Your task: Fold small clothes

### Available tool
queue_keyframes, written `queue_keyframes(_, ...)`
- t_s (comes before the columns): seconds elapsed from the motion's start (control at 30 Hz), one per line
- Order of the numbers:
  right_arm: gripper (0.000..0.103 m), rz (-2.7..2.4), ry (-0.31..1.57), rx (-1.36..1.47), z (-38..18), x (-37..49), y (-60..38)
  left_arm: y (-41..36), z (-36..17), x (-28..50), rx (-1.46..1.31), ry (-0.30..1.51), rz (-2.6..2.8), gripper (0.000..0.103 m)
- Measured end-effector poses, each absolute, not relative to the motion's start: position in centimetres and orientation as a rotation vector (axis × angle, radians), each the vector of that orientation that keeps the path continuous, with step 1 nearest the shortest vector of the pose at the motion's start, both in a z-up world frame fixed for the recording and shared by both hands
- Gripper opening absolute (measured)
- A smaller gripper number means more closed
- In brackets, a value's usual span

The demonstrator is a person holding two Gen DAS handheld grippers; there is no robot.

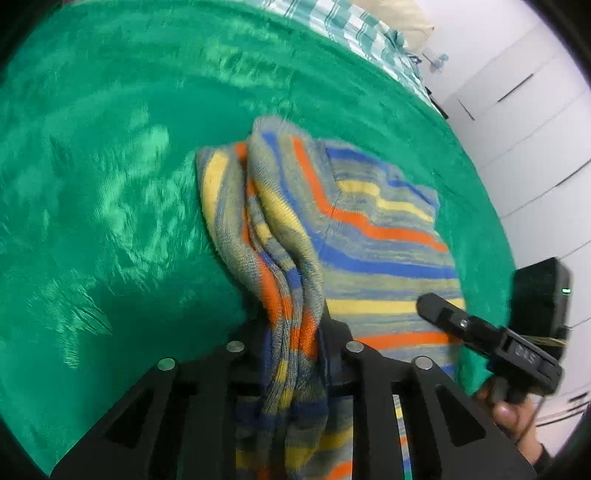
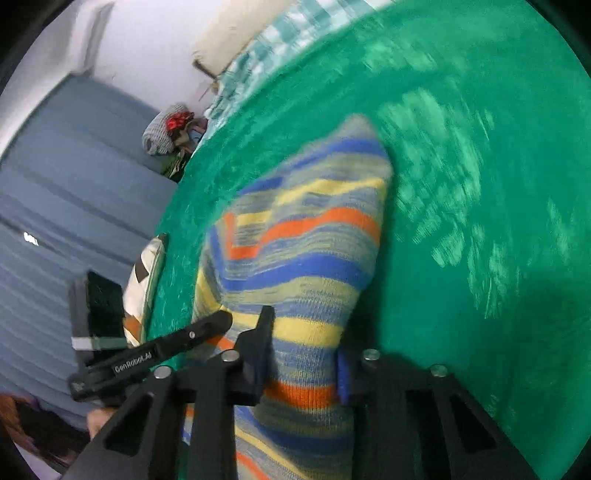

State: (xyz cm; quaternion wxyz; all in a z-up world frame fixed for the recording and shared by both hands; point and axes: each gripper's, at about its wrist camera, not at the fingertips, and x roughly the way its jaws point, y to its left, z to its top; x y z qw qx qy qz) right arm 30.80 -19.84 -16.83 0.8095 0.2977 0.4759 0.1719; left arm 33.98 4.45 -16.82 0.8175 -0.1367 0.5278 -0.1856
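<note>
Striped sweater (image 1: pixel 373 236) lengthwise away from both tools, across green blanket (image 1: pixel 110 147).

Bed covered by a plush green blanket (image 1: pixel 110 184). A striped knit garment (image 1: pixel 369 229) lies on the blanket; checked bedding (image 1: pixel 354 26) adjoins the blanket's far edge.

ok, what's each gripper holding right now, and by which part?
Both hold the striped knit garment. The left gripper pinches a bunched fold of it; the right gripper clamps a wider, flatter stretch. Which edge or corner cannot be told.
</note>
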Motion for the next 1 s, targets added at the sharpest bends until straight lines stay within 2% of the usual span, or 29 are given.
queue_keyframes(0.23, 0.024, 0.414, 0.852, 0.508, -8.4, 29.4, -18.8, 3.7, -9.2, 32.1, -0.262, 0.950, -0.445, 0.017)
queue_keyframes(0.37, 0.026, 0.409, 0.829, 0.497, -6.2, 29.9, -19.5, 3.2, -6.9, 32.1, -0.239, 0.901, -0.451, 0.020)
queue_keyframes(0.4, 0.031, 0.392, 0.852, 0.493, -6.4, 30.2, -19.9, 3.0, -7.3, 32.3, -0.225, 0.912, -0.438, 0.025)
queue_keyframes(0.43, 0.037, 0.368, 0.884, 0.491, -7.0, 30.4, -20.3, 2.7, -8.3, 32.5, -0.200, 0.939, -0.406, 0.039)
queue_keyframes(0.47, 0.057, 0.329, 0.931, 0.481, -7.8, 30.6, -20.8, 2.6, -9.5, 32.5, -0.165, 0.969, -0.365, 0.062)
queue_keyframes(0.5, 0.073, 0.261, 0.989, 0.450, -8.9, 30.5, -21.4, 2.7, -10.5, 32.5, -0.132, 0.993, -0.325, 0.072)
queue_keyframes(0.53, 0.074, 0.199, 1.023, 0.412, -9.5, 29.9, -21.9, 2.8, -11.7, 32.0, -0.090, 1.016, -0.276, 0.077)
queue_keyframes(0.63, 0.078, 0.101, 1.054, 0.296, -9.9, 27.3, -22.4, 2.9, -12.9, 29.7, 0.023, 1.000, -0.211, 0.078)
queue_keyframes(0.7, 0.092, 0.058, 1.062, 0.214, -9.4, 25.0, -21.8, 2.5, -12.4, 27.3, 0.122, 0.952, -0.153, 0.083)
queue_keyframes(0.77, 0.096, 0.042, 1.046, 0.159, -8.4, 23.2, -21.1, 1.8, -11.1, 24.6, 0.186, 0.879, -0.112, 0.099)
queue_keyframes(1.0, 0.101, 0.006, 0.959, 0.100, -3.6, 17.0, -19.7, 0.3, -7.4, 19.8, 0.234, 0.813, 0.005, 0.100)
